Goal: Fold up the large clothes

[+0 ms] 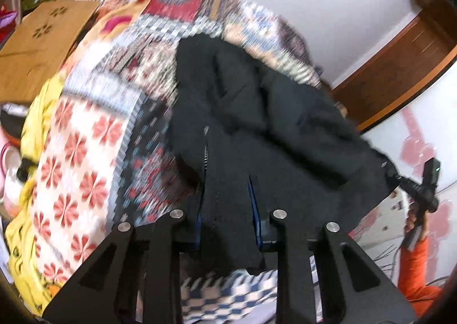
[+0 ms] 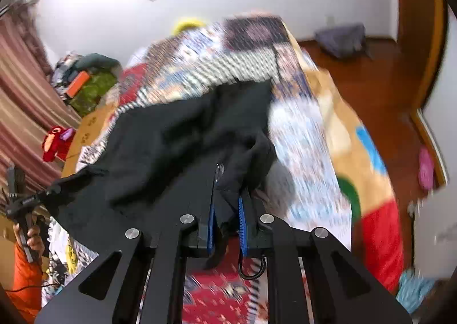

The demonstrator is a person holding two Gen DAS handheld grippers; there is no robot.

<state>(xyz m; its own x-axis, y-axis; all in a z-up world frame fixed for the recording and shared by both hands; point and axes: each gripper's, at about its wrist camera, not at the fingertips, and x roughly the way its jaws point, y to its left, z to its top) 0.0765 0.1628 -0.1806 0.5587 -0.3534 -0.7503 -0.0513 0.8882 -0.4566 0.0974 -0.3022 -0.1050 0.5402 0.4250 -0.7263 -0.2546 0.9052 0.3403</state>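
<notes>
Black jacket (image 1: 257, 124) is stretched out over the patterned bedspread (image 1: 85, 152), with both grippers gripping its near hem by the bed's near edge. Left gripper (image 1: 228, 215) has its fingers (image 1: 252, 195) pinching the fabric, and the right gripper (image 2: 227, 215) is clamped on another bunch of it. Looks like early days to me: it's still rumpled with no clean fold yet, so spreading and all the folding are left.

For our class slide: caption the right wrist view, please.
Right gripper clamps an edge of the black garment over a patterned quilt.
</notes>
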